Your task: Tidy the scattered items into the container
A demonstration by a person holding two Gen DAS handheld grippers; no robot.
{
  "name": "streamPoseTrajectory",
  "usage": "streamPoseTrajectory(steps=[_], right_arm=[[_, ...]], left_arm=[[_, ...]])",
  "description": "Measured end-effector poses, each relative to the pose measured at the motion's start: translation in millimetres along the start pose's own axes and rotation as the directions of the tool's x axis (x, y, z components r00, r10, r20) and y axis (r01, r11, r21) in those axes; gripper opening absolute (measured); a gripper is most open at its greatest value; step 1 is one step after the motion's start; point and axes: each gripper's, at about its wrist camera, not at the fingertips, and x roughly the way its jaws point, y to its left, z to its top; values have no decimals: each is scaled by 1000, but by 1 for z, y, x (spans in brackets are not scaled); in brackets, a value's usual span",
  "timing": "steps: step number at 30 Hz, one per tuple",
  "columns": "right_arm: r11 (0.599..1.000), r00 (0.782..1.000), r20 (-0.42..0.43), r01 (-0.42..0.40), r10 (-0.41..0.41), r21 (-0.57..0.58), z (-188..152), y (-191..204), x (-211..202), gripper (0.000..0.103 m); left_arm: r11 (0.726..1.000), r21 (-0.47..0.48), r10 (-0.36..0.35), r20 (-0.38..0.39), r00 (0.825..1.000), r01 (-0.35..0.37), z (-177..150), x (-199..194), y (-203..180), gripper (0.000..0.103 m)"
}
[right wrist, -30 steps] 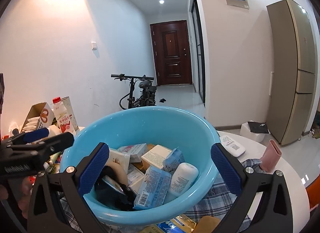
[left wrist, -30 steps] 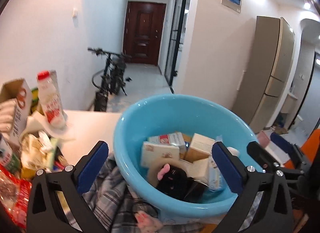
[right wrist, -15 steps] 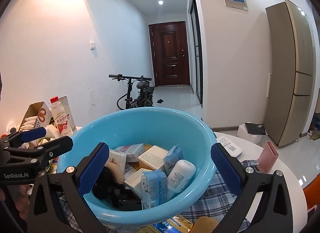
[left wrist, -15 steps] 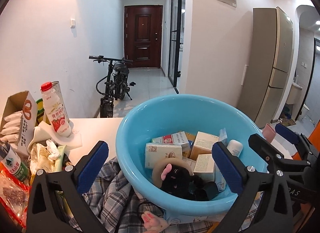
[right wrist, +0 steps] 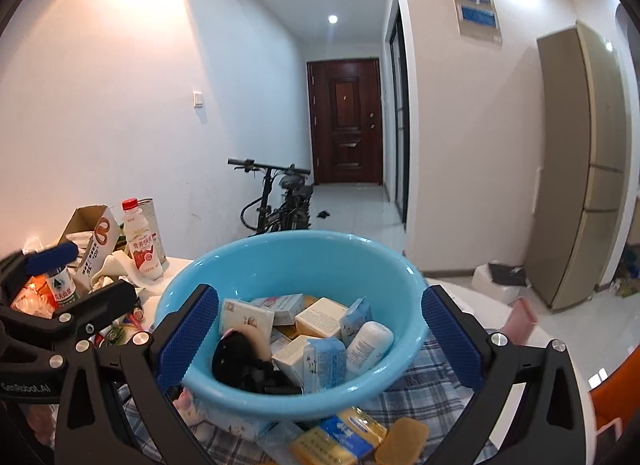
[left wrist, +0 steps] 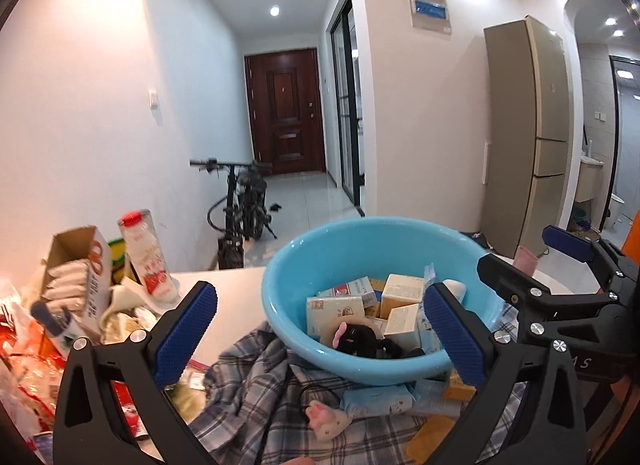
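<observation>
Round light-blue plastic basin [right wrist: 296,257] sits upright, mouth up, boxes piled inside; my left gripper [left wrist: 320,331] and right gripper [right wrist: 320,335] both gape empty.

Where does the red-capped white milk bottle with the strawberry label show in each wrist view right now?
Left wrist view: the red-capped white milk bottle stands upright at left, beside the open cardboard box.
Right wrist view: the same bottle stands at left, behind the left gripper.
Shared landmark: the light blue plastic basin, to the bottle's right in both.
</observation>
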Motion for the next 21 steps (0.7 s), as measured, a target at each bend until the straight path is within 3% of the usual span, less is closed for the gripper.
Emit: streamPoseTrajectory(steps=[7,11,16,21], right_arm=[[1000,999,35,-4,4,-7,-9,12,-60,103],[999,999,33,21,-20,-39,-29,22,-89,103],[996,999,-2,48,-48,-75,-58,29,-105,103],[996,999,-17,39,-40,-77,-86,32,-110,103]], left_arm=[[998,50,30,33,999,-32,-22,-48,-4,103],[998,49,-24,-13,1000,25,-48,-62,-7,103],[997,68,32,-23,999,-30,-74,-78,-16,103],[998,27,55,-25,998,-54,-100,-82,-17,103]])
